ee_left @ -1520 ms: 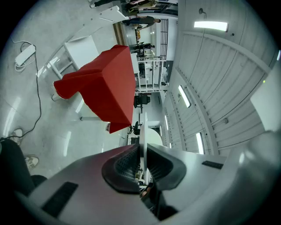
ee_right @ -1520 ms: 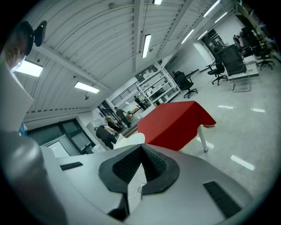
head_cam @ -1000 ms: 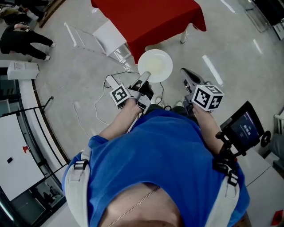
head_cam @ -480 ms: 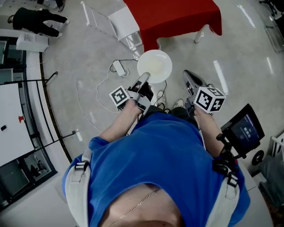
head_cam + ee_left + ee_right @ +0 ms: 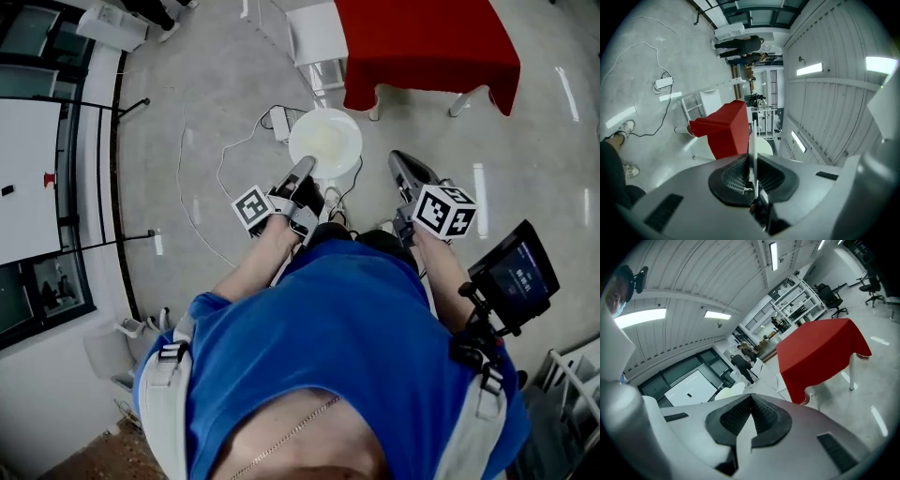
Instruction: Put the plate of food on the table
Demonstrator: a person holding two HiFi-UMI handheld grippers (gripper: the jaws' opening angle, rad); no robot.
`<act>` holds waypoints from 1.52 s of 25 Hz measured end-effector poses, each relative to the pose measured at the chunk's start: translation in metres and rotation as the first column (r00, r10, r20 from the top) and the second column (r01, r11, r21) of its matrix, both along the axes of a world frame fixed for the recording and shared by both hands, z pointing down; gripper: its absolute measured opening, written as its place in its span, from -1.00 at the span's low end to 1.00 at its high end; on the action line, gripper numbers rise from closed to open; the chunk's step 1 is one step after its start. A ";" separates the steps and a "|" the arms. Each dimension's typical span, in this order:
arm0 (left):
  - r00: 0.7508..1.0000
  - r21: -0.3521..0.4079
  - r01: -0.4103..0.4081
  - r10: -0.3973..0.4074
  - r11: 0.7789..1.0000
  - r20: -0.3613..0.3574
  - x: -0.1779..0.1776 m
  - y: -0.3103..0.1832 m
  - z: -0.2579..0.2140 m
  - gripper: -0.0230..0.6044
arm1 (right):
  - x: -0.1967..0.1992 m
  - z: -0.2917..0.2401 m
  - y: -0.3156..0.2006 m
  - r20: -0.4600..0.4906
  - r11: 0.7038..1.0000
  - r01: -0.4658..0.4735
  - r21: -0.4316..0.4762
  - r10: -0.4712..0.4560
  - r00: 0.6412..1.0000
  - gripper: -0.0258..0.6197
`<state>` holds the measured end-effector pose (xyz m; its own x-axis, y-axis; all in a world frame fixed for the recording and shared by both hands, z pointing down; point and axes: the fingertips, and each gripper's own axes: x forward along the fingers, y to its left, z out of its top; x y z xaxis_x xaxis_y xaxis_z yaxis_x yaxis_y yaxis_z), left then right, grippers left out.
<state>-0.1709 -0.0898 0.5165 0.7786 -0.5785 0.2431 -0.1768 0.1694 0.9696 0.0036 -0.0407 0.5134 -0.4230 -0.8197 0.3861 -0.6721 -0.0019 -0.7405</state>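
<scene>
Grips the white plate (image 5: 326, 141) by its rim in the left claw (image 5: 307, 169); right claw (image 5: 400, 165) pinched shut, empty. Not yet on the red table (image 5: 427, 42), top right.

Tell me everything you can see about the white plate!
The white plate is round and smooth, with a pale yellowish middle; what food that is I can't tell. It is held about level above the grey floor, near the red table but not on it. The left claw pinches its near rim; nothing else touches it.

a round white plate (image 5: 325, 142) hangs level above the floor (image 5: 216, 103), near the red-draped table (image 5: 427, 47).
</scene>
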 end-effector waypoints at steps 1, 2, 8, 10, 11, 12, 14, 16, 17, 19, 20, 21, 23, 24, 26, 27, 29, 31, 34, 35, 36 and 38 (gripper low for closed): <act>1.000 0.003 0.011 -0.011 1.000 0.001 -0.003 0.000 0.000 -0.83 | -0.002 0.000 0.000 0.000 1.000 0.009 0.002 -0.009 1.000 -0.92; 1.000 0.005 0.020 -0.020 1.000 0.002 -0.005 0.000 0.000 -0.83 | -0.003 -0.001 -0.001 -0.001 1.000 0.015 0.004 -0.015 1.000 -0.92; 0.999 0.004 0.038 -0.038 0.999 0.012 -0.009 0.002 0.001 -0.83 | -0.004 0.003 0.004 0.006 1.000 0.016 -0.011 -0.016 1.000 -0.92; 0.999 0.003 0.040 -0.040 0.999 0.013 -0.008 0.003 0.002 -0.83 | -0.005 0.006 0.005 0.011 1.000 0.015 -0.018 -0.014 1.000 -0.92; 0.999 0.003 0.040 -0.040 0.999 0.014 -0.008 0.003 0.003 -0.83 | -0.006 0.007 0.006 0.013 1.000 0.014 -0.020 -0.014 1.000 -0.92; 0.999 0.003 0.038 -0.038 0.999 0.016 -0.008 0.003 0.004 -0.83 | -0.006 0.007 0.006 0.014 1.000 0.014 -0.021 -0.014 1.000 -0.92; 0.999 0.003 0.033 -0.033 0.999 0.019 -0.006 0.003 0.006 -0.83 | -0.006 0.008 0.006 0.017 1.000 0.012 -0.022 -0.012 1.000 -0.92; 0.999 0.002 0.030 -0.030 1.000 0.019 -0.004 0.003 0.007 -0.83 | -0.006 0.008 0.006 0.019 1.000 0.012 -0.022 -0.011 1.000 -0.92; 0.999 0.001 0.028 -0.028 1.000 0.018 -0.004 0.003 0.008 -0.83 | -0.006 0.008 0.005 0.017 1.000 0.012 -0.021 -0.012 1.000 -0.92; 1.000 0.001 0.026 -0.026 1.000 0.015 -0.003 0.002 0.008 -0.83 | -0.005 0.006 0.003 0.012 1.000 0.011 -0.018 -0.011 1.000 -0.92; 1.000 0.001 0.023 -0.023 1.000 0.013 -0.002 0.001 0.007 -0.83 | -0.005 0.004 0.002 0.009 1.000 0.009 -0.016 -0.009 1.000 -0.92; 1.000 0.001 0.020 -0.020 1.000 0.012 -0.002 0.001 0.007 -0.83 | -0.005 0.003 0.001 0.008 1.000 0.007 -0.015 -0.007 1.000 -0.92; 1.000 0.002 0.009 -0.009 1.000 0.010 0.001 0.001 0.005 -0.83 | -0.004 0.002 -0.001 0.005 1.000 0.002 -0.014 -0.002 1.000 -0.92; 1.000 0.002 0.003 -0.004 1.000 0.010 0.002 0.001 0.005 -0.83 | -0.003 0.001 -0.002 0.005 1.000 0.000 -0.014 0.000 1.000 -0.92; 1.000 0.001 -0.006 0.006 1.000 0.011 0.004 0.001 0.004 -0.83 | -0.003 0.000 -0.003 0.006 1.000 -0.004 -0.015 0.004 1.000 -0.92; 1.000 0.000 -0.009 0.009 1.000 0.012 0.005 0.001 0.003 -0.83 | -0.003 0.000 -0.004 0.006 1.000 -0.005 -0.016 0.005 1.000 -0.92; 1.000 -0.003 -0.016 0.016 1.000 0.014 0.006 0.001 0.004 -0.83 | -0.004 0.000 -0.004 0.007 1.000 -0.006 -0.018 0.006 1.000 -0.92; 1.000 -0.005 -0.019 0.019 1.000 0.013 0.006 0.000 0.006 -0.83 | -0.004 0.000 -0.005 0.005 1.000 -0.005 -0.022 0.005 1.000 -0.92; 1.000 -0.008 -0.020 0.020 1.000 0.010 0.005 0.002 0.008 -0.83 | -0.004 0.002 -0.004 -0.003 1.000 -0.002 -0.028 0.002 1.000 -0.92; 1.000 -0.007 -0.019 0.019 1.000 0.009 0.005 0.002 0.008 -0.83 | -0.003 0.002 -0.004 -0.006 1.000 -0.001 -0.031 0.001 1.000 -0.92; 1.000 -0.007 -0.017 0.017 1.000 0.008 0.004 0.002 0.008 -0.83 | -0.003 0.003 -0.004 -0.009 0.999 -0.001 -0.033 0.000 1.000 -0.92; 1.000 -0.006 -0.012 0.012 1.000 0.008 0.003 0.002 0.007 -0.83 | -0.003 0.003 -0.004 -0.011 0.999 0.003 -0.034 -0.004 1.000 -0.92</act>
